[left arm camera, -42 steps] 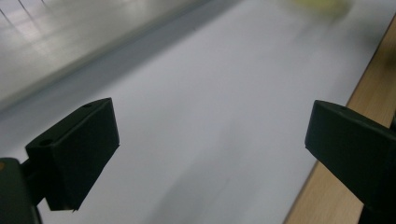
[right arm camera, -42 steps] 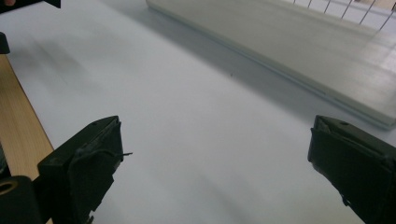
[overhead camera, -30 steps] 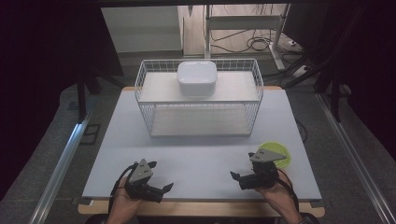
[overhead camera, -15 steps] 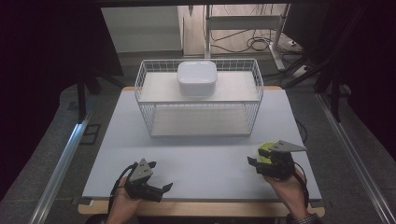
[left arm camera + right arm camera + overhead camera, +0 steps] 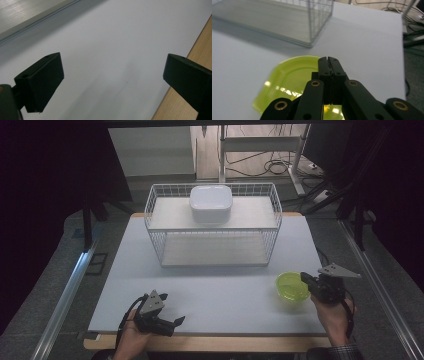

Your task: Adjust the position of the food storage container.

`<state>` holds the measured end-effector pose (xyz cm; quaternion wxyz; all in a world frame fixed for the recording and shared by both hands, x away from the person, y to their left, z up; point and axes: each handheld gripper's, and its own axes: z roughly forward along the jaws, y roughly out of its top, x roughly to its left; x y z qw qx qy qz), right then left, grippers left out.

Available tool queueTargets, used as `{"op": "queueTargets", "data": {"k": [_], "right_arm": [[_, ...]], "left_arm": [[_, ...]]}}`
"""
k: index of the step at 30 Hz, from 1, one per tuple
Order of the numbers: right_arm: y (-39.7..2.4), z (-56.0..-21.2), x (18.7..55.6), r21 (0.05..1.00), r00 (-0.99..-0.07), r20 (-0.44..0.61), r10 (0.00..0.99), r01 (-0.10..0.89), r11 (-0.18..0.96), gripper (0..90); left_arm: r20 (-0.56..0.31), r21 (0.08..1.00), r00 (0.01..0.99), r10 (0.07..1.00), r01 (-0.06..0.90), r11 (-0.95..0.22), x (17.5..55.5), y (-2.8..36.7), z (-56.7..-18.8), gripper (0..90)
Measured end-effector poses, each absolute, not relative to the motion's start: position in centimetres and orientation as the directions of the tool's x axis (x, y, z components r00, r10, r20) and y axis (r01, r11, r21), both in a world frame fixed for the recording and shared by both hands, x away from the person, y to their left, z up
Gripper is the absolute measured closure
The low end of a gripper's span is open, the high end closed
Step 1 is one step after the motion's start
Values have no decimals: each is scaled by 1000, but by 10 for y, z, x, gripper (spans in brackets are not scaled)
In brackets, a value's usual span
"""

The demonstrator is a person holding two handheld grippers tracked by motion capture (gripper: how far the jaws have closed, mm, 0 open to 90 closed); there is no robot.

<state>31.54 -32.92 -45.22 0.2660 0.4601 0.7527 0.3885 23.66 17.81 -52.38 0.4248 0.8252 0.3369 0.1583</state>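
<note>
Right tool (image 5: 306,281), jaws just clenched on the green bowl's (image 5: 291,285) rim at tabletop (image 5: 220,285) four o'clock; left tool (image 5: 176,321) released, idle; bowl gripped, move into wire basket (image 5: 212,227) likely remains.

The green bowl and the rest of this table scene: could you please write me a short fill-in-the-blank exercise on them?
1. The right tongs are shut on the rim of the ____ bowl.
2. The left tongs have their jaws ____ over the table.
3. The white container sits on top of the wire ____.

Missing words: green; open; basket
</note>
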Motion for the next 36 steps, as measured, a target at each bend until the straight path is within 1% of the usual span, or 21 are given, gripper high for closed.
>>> {"op": "queueTargets", "data": {"k": [4, 8, 13, 19, 24, 36], "right_arm": [[-342, -457, 321, 816, -393, -21, 920, 524, 242, 898], [-351, -465, 327, 786, -360, -22, 933, 571, 239, 898], [-353, -470, 329, 768, -341, -39, 939, 591, 247, 898], [-347, -475, 330, 740, -348, -71, 935, 610, 283, 898], [-344, -476, 328, 738, -354, -48, 934, 618, 272, 897], [-318, -479, 321, 725, -426, 9, 905, 626, 288, 896]], "left_arm": [[-23, 807, 723, 691, 422, -414, 237, 178, -524, 30], [-22, 804, 723, 690, 423, -418, 237, 178, -524, 31], [-20, 803, 725, 689, 422, -421, 237, 178, -525, 31], [-15, 799, 727, 687, 421, -429, 237, 177, -525, 31], [-15, 798, 727, 687, 423, -431, 237, 177, -525, 31], [-6, 793, 731, 683, 419, -441, 237, 175, -526, 32]]}}
